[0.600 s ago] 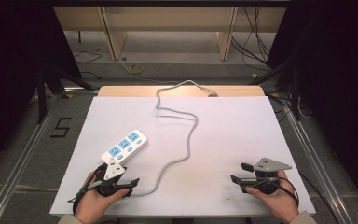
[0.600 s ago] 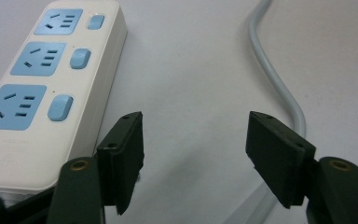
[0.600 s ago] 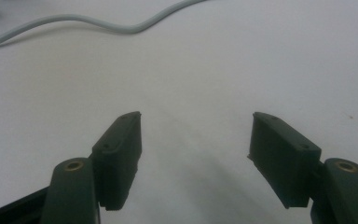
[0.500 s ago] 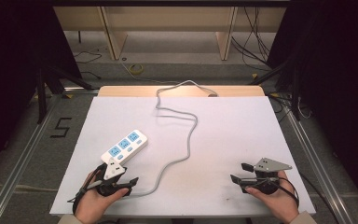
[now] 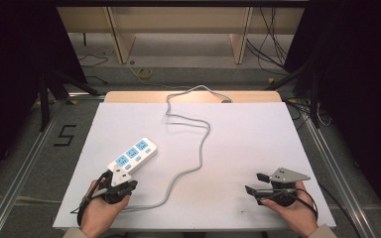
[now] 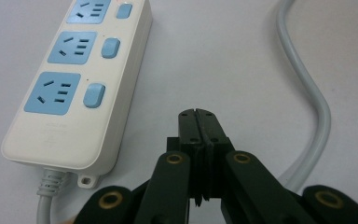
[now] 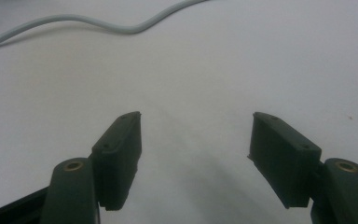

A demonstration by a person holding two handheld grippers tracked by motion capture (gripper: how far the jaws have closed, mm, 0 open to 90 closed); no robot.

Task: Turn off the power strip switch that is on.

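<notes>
A white power strip (image 5: 132, 154) with three blue sockets lies on the left half of the white table (image 5: 248, 139). Its grey cable (image 5: 202, 148) leaves the near end, curls right past my left hand and snakes up over the table's far edge. My left gripper (image 5: 127, 183) rests just in front of the strip's near end, its jaws pressed together with nothing between them. In the left gripper view the strip (image 6: 77, 79) lies left of the shut gripper (image 6: 196, 112) and the cable (image 6: 314, 102) runs by on the right. My right gripper (image 5: 256, 182) sits near the front right, open and empty (image 7: 196, 128).
The table's far edge is a bare wooden strip (image 5: 129, 96). Beyond it stand wooden shelf legs (image 5: 240, 34) and loose cables on the floor. A metal rail (image 5: 27, 158) with a "5" mark (image 5: 64, 135) runs along the left side.
</notes>
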